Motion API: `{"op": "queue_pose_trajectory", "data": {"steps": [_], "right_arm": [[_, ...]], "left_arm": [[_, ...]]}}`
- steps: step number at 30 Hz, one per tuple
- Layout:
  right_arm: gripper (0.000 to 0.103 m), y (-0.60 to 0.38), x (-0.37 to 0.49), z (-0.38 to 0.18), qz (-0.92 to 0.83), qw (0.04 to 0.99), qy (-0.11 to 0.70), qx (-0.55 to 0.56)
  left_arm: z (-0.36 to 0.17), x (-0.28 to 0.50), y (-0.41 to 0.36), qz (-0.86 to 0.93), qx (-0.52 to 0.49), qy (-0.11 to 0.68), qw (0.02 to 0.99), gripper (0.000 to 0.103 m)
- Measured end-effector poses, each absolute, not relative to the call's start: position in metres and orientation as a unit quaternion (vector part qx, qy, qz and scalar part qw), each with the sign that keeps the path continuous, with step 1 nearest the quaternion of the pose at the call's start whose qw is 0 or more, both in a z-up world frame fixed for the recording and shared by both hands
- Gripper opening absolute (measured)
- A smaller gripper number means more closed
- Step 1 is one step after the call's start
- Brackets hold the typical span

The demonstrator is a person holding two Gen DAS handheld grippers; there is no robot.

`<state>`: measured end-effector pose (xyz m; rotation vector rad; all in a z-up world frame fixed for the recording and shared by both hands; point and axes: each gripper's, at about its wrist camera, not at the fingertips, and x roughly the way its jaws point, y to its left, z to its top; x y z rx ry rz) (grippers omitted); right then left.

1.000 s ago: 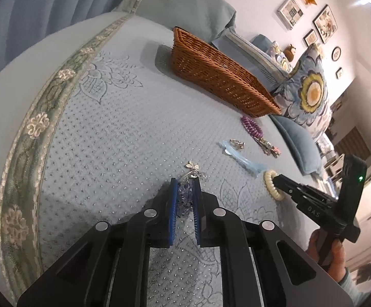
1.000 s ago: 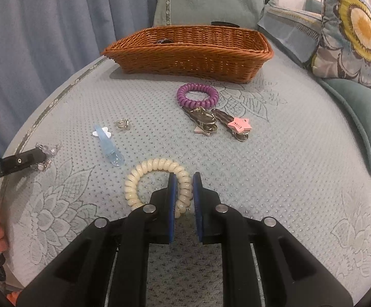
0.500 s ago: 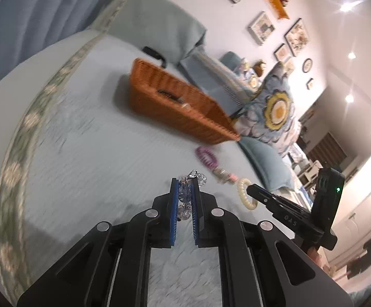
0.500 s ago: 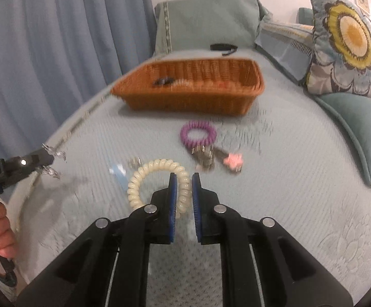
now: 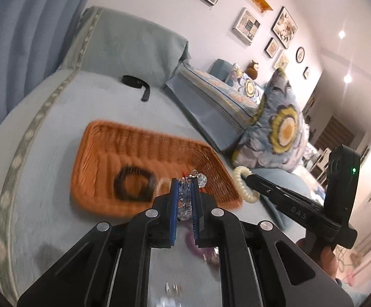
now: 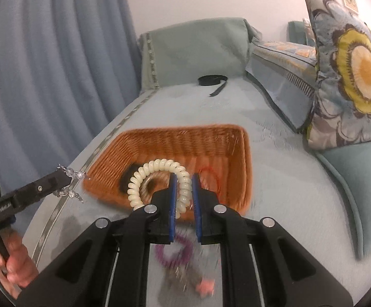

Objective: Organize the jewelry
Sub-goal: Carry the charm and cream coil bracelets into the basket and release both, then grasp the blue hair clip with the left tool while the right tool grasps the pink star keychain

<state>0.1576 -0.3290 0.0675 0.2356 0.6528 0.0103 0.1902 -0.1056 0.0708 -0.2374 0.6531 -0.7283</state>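
My left gripper (image 5: pixel 184 200) is shut on a clear crystal bead piece (image 5: pixel 185 199) and holds it in the air just in front of the orange wicker basket (image 5: pixel 103 138). My right gripper (image 6: pixel 183 194) is shut on a cream spiral bracelet (image 6: pixel 157 167) and holds it over the near edge of the basket (image 6: pixel 247 158). The basket holds a dark ring (image 5: pixel 134 184) and a thin red loop (image 6: pixel 211 176). A purple spiral bracelet (image 6: pixel 175 252) and a pink star charm (image 6: pixel 206 286) lie on the bed below the right gripper. The right gripper also shows in the left wrist view (image 5: pixel 249 177).
The pale blue bedspread (image 6: pixel 287 192) carries a black strap (image 6: pixel 212 80) beyond the basket. Flowered cushions (image 6: pixel 351 81) stand along the right. A blue curtain (image 6: pixel 44 64) hangs at the left. A grey-green pillow (image 5: pixel 134 48) stands at the head of the bed.
Both grippers have lifted their pieces off the bed and moved forward to the basket. The basket now looks much nearer, and I see into it from above.
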Motion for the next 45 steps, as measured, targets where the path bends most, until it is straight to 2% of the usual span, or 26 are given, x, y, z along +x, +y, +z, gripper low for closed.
{"op": "queue_pose_trajectory", "data": {"steps": [8, 21, 22, 23, 24, 25, 26, 28, 37, 45], "right_arm": [[0.01, -0.334, 0.233, 0.032, -0.024, 0.921, 0.376, 0.102], [0.011, -0.328, 0.245, 0.001, -0.017, 0.901, 0.424, 0.093], [0.011, -0.328, 0.245, 0.001, -0.012, 0.898, 0.428, 0.098], [0.012, -0.328, 0.243, 0.002, -0.007, 0.896, 0.432, 0.103], [0.013, -0.329, 0.24, 0.004, -0.004, 0.895, 0.433, 0.108], [0.018, -0.33, 0.236, 0.007, -0.003, 0.896, 0.43, 0.11], [0.027, -0.331, 0.233, 0.011, -0.002, 0.897, 0.427, 0.112], [0.039, -0.334, 0.217, 0.021, 0.005, 0.903, 0.414, 0.119], [0.039, -0.334, 0.12, 0.061, 0.038, 0.921, 0.369, 0.117], [0.039, -0.334, 0.047, 0.039, 0.04, 0.92, 0.373, 0.116]], "left_arm": [[0.051, 0.249, -0.151, -0.318, -0.082, 0.339, 0.881, 0.007], [0.021, 0.257, -0.171, -0.311, -0.061, 0.368, 0.874, 0.008], [0.021, 0.257, -0.171, -0.309, -0.061, 0.37, 0.874, 0.01], [0.022, 0.256, -0.17, -0.311, -0.061, 0.37, 0.874, 0.019], [0.023, 0.253, -0.167, -0.315, -0.063, 0.366, 0.874, 0.032], [0.026, 0.249, -0.165, -0.315, -0.065, 0.361, 0.875, 0.037], [0.03, 0.244, -0.16, -0.318, -0.067, 0.356, 0.876, 0.042], [0.039, 0.232, -0.152, -0.326, -0.071, 0.345, 0.877, 0.042], [0.078, 0.133, -0.097, -0.333, -0.073, 0.299, 0.891, 0.044], [0.041, 0.071, -0.063, -0.295, -0.071, 0.351, 0.886, 0.044]]}}
